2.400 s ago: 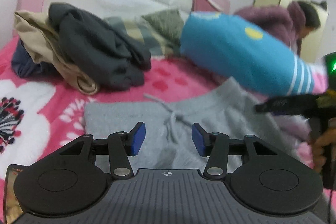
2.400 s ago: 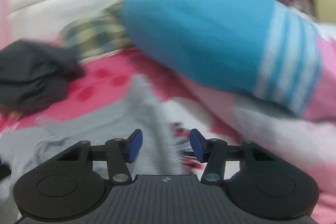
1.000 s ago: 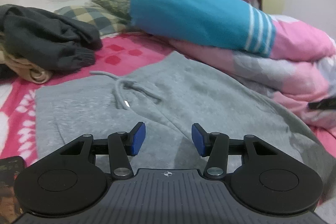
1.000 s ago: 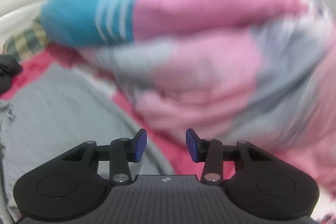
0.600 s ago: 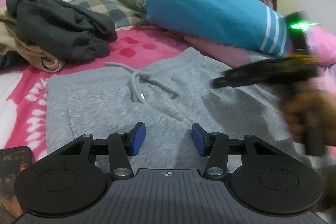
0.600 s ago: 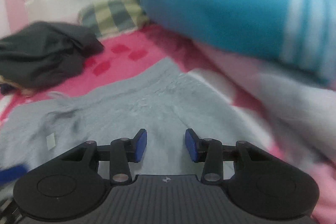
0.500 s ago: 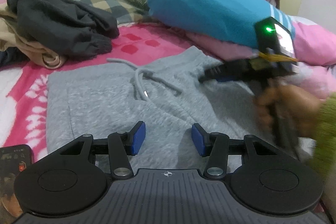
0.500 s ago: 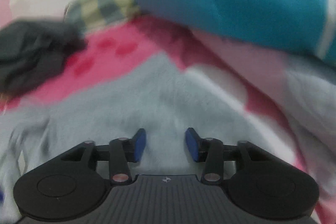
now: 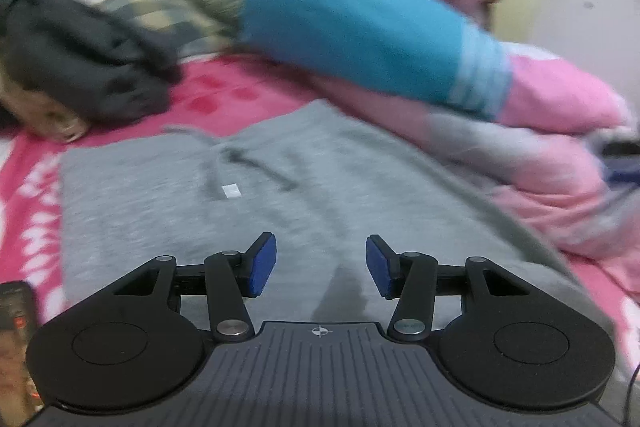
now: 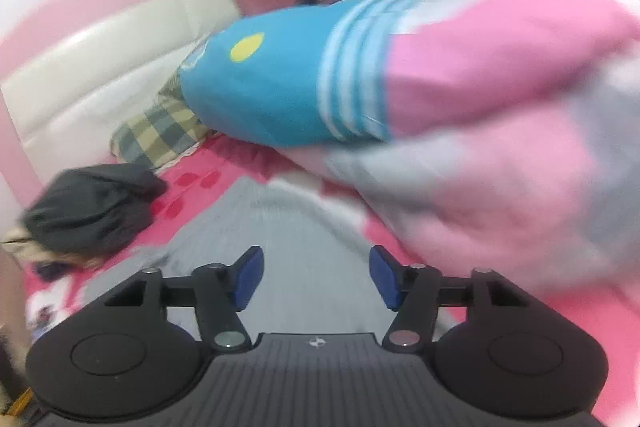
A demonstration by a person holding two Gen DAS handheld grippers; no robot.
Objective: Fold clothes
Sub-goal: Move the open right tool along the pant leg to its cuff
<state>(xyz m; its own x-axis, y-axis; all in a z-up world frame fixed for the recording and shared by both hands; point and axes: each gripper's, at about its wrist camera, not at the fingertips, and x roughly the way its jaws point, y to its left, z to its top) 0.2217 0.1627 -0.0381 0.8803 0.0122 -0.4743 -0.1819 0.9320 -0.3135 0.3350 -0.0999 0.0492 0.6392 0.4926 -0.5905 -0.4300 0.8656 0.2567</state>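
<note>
Grey fleece under the left gripper: the left gripper [image 9: 321,267] is hovering low over the grey sweatpants [image 9: 168,195], jaws standing apart with nothing between the blue pads; grey cloth is showing through the gap.
Right gripper: the right gripper [image 10: 316,281] is likewise standing spread and empty, looking along the pants' far edge, where the grey cloth is meeting the pink bed sheet [image 10: 188,195].
Where the pants are lying: they are spreading flat on the sheet, directly ahead of and beneath both sets of jaws.
Long axis: the waistband with its drawstring [image 9: 248,163] is lying ahead and to the left in the left wrist view, while the cloth is running back and to the right, so the length seems to be crossing both jaws rather than pointing away from them.
Nearer hand: judging by the views, the left one is sitting over the middle of the cloth and the right one nearer its edge by the bedding; both pictures are blurring, so edges are uncertain.
State of folding: no crease is showing in the part in view; the leg ends are lying out of sight.
Further off: a dark heap of clothes [image 9: 80,67] is lying beyond the waistband.
Furthest: a rolled blue and pink quilt [image 9: 360,39] is lying along the far side.
</note>
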